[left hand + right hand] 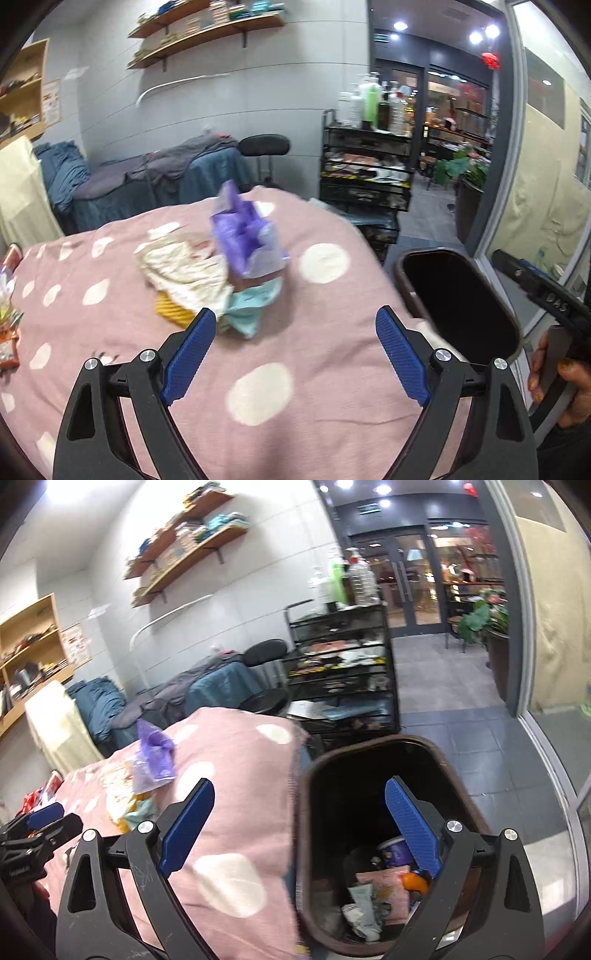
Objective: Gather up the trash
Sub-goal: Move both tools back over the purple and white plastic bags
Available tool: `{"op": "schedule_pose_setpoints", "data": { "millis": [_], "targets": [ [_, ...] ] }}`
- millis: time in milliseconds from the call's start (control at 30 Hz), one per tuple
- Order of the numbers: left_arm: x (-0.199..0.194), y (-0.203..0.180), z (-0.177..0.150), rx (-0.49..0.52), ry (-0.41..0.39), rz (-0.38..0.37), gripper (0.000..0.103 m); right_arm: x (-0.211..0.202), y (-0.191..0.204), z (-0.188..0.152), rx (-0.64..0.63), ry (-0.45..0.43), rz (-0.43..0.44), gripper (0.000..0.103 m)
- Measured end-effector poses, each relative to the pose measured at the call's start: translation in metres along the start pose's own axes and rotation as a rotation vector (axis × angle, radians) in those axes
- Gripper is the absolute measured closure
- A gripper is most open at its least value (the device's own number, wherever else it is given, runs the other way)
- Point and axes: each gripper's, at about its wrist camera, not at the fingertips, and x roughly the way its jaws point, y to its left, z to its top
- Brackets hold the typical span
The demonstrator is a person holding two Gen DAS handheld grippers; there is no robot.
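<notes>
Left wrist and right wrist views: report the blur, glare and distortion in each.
Left wrist view: the trash pile on the pink blanket is motion-smeared, the left tongs stay sharp, ceiling lights flare, and the bin interior reads pure black. Right wrist view: the white wall top left is blown out, fisheye bends the door frame, and the bin's contents are dim but legible.
</notes>
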Motion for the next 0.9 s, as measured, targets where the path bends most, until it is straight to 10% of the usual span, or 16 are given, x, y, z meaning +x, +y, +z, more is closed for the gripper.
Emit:
{"op": "schedule_pose_setpoints", "data": {
  "millis": [467, 900],
  "targets": [
    [0.014, 0.119, -0.031, -0.095, 0.094, 0.211, 0.016, 0.048, 0.097, -0.008, -0.154, 0.17, 0.179, 0.011],
    [0.063, 0.162, -0.017, -0.173, 0.194, 0.127, 0.016, 0.121, 0.165, 0.0, -0.202, 0.309, 0.278, 0.011]
  ]
}}
